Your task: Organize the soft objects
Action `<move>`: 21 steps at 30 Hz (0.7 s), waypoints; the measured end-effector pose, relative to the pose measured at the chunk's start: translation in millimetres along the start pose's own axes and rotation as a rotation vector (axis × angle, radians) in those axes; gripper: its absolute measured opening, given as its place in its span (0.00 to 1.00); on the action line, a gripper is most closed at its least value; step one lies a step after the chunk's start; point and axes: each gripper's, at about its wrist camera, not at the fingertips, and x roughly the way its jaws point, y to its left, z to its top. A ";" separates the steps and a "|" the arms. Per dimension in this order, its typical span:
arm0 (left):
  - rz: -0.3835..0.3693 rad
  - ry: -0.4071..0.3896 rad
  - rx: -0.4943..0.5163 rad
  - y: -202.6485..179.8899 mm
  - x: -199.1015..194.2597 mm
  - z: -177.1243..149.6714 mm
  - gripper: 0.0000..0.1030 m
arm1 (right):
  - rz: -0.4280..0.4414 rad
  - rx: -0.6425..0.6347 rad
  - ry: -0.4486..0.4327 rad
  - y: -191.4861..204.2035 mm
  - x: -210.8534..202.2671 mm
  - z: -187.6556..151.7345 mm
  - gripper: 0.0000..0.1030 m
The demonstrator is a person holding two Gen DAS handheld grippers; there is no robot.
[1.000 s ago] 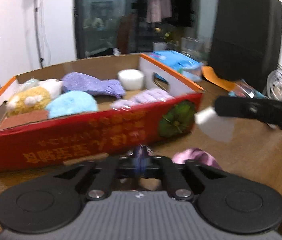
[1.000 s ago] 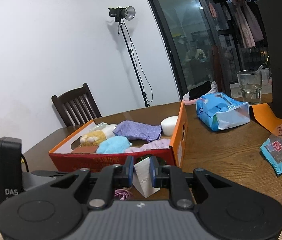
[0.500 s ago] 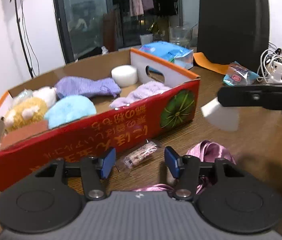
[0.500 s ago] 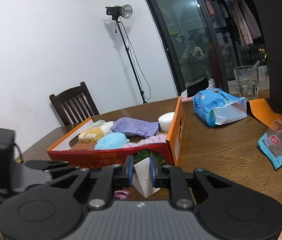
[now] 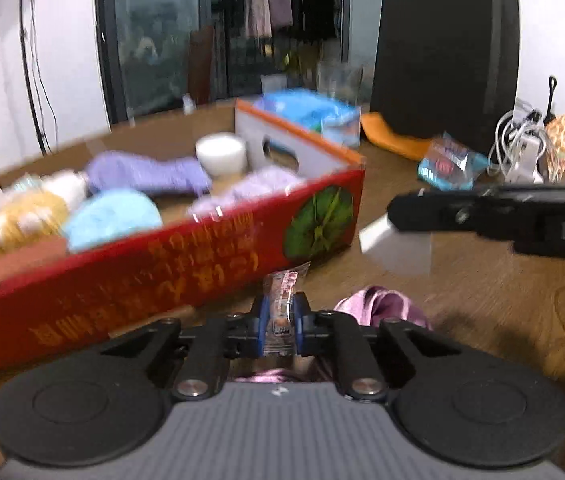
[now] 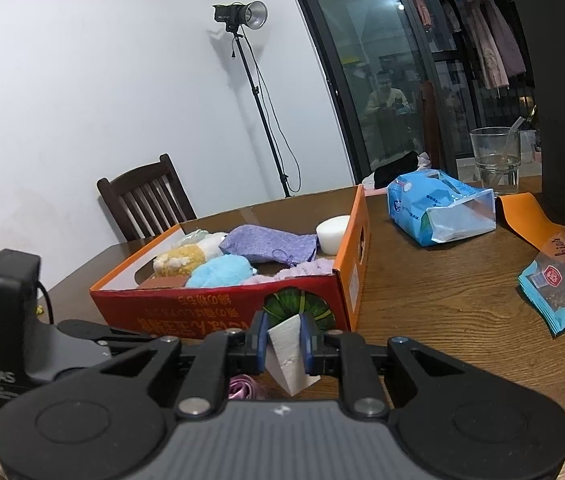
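Left gripper [image 5: 280,322]: jaws have just been closing, now pinching the clear wrapped packet [image 5: 282,300], lifted since earlier.
Right gripper [image 6: 284,344]: clamps white wedge [image 6: 288,354].

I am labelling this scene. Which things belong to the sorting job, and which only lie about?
Job:
- red box of plush items
- small packet in left gripper
- white piece in right gripper
- pink cloth

Lying about:
- blue tissue pack
- glass
- snack bag

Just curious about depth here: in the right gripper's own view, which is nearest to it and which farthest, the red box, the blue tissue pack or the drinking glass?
1. Red box, directly ahead of the right gripper.
2. Blue tissue pack, farther back on the right.
3. Drinking glass, behind the pack at the table's far edge.
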 end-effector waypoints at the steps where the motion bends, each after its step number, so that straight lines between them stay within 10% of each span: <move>1: 0.018 -0.022 0.005 -0.7 -7.6 0.7 0.13 | -0.002 -0.002 -0.005 0.2 -0.9 0.2 0.16; 12: 0.038 -0.187 -0.097 16.8 -112.3 14.9 0.13 | 0.049 -0.032 -0.093 30.6 -38.0 23.2 0.16; 21: 0.009 -0.038 -0.181 71.4 -0.8 102.1 0.13 | -0.081 -0.094 0.025 19.6 64.4 112.9 0.16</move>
